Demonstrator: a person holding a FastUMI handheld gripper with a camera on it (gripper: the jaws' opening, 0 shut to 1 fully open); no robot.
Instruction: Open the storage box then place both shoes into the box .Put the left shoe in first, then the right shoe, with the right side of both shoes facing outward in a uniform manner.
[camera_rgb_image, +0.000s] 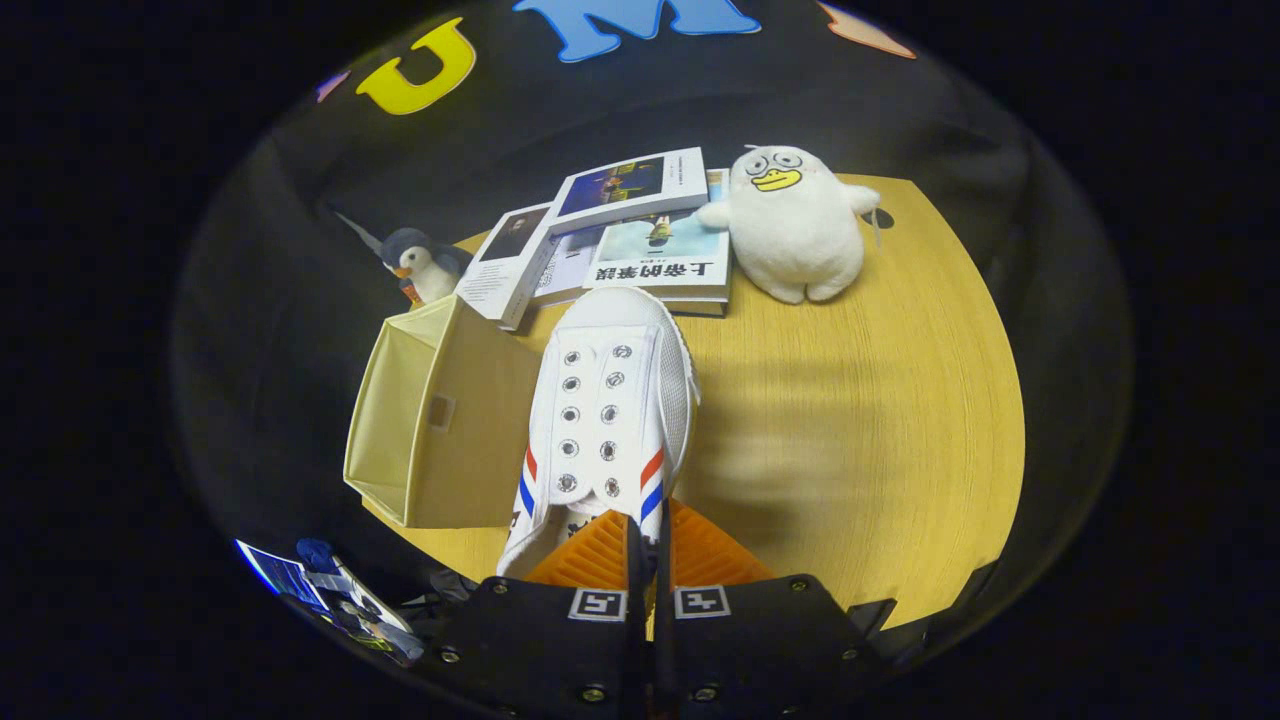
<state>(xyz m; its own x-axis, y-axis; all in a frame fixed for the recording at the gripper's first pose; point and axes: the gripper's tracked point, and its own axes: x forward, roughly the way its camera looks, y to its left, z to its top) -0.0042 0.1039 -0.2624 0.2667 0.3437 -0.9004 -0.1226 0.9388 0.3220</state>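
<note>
A white canvas shoe with red and blue side stripes and empty eyelets hangs from my gripper, toe pointing away toward the books. Both fingers are shut on the rim of its heel opening. To the shoe's left stands the beige fabric storage box on the round wooden table; its near wall faces me and its inside is hidden. The shoe appears lifted above the table, beside the box's right edge.
Beyond the shoe lies a stack of books. A white plush duck sits to their right, and a small penguin toy stands behind the box. Bare tabletop extends right of the shoe.
</note>
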